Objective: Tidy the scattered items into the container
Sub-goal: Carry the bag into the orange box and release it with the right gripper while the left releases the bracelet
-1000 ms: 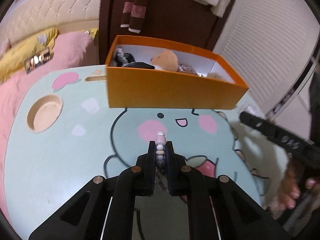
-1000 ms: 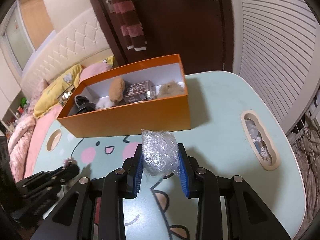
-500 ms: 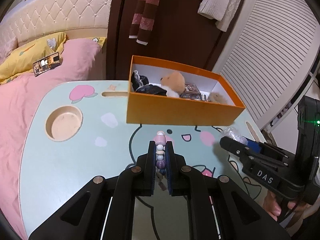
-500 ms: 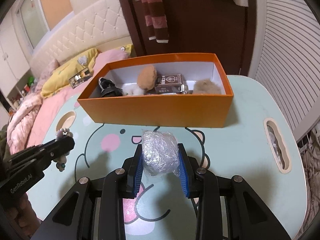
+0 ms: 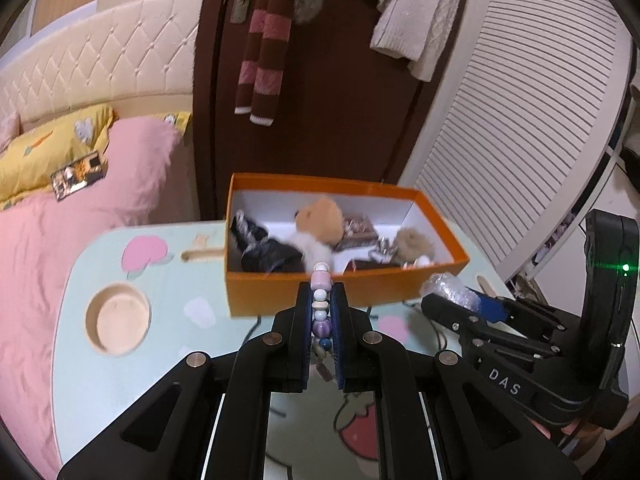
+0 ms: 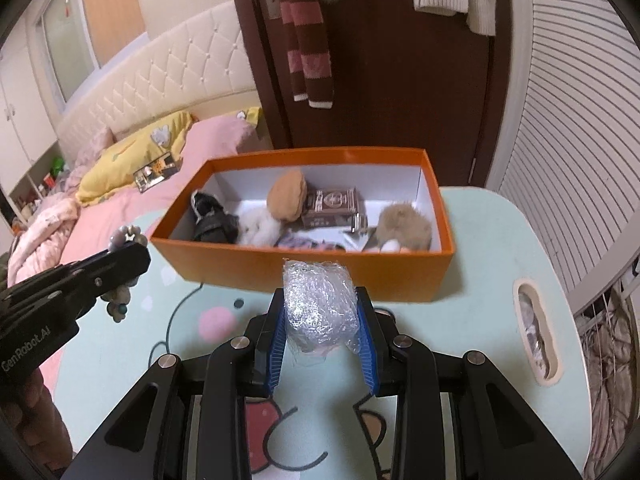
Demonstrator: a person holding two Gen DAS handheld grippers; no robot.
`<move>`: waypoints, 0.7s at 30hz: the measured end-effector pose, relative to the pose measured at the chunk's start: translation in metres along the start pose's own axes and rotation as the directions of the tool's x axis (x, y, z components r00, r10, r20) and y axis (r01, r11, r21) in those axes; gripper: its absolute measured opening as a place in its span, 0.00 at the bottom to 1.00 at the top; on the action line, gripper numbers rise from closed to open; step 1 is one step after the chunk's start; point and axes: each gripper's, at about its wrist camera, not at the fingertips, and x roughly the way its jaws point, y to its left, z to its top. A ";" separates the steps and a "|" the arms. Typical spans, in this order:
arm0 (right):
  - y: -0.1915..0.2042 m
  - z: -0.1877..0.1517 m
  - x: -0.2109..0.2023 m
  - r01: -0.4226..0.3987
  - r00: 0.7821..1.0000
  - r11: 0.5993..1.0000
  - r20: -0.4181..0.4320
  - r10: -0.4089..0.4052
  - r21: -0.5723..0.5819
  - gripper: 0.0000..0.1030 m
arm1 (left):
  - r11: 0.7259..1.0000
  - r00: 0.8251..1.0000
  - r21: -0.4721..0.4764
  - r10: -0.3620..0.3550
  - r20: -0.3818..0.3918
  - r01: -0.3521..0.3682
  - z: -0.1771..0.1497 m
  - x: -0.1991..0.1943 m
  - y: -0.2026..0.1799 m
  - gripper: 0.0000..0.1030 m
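An orange box [image 5: 280, 292] [image 6: 320, 270] stands at the back of the pale green table [image 5: 120, 384], holding plush toys, a dark cloth and a card pack. My left gripper [image 5: 321, 294] is shut on a string of pastel beads [image 5: 321, 308], held above the table just in front of the box's near wall. My right gripper [image 6: 320, 300] is shut on a wad of crinkled clear plastic wrap [image 6: 318, 308], also in front of the box. Each gripper shows in the other's view: the right gripper [image 5: 452, 294] at right, the left gripper [image 6: 128, 256] at left.
The table has a round cup recess [image 5: 117, 320] at left and a slot [image 6: 536, 334] at right. A pink bed [image 5: 48, 216] with a yellow pillow lies left of the table. A dark door [image 5: 320, 80] with hanging clothes and a slatted white wall [image 6: 568, 120] stand behind.
Both grippers have risen with their loads, so the box's inside now shows from above. The box sits lower and nearer the fingertips in both views.
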 end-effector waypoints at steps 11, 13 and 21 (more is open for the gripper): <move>-0.005 0.041 0.007 0.025 0.998 1.000 0.053 -0.025 0.002 0.29 | 0.999 0.998 0.042 -0.008 0.056 0.006 0.048 0.015 -0.008 0.09; -0.006 0.048 0.012 0.033 0.998 0.999 0.053 -0.033 -0.001 0.29 | 0.999 0.998 0.045 -0.003 0.057 0.000 0.055 0.022 -0.007 0.09; -0.014 0.067 0.039 0.055 0.998 0.998 0.022 -0.055 -0.005 0.29 | 0.999 1.000 0.034 0.009 0.017 -0.010 0.066 0.056 -0.002 0.09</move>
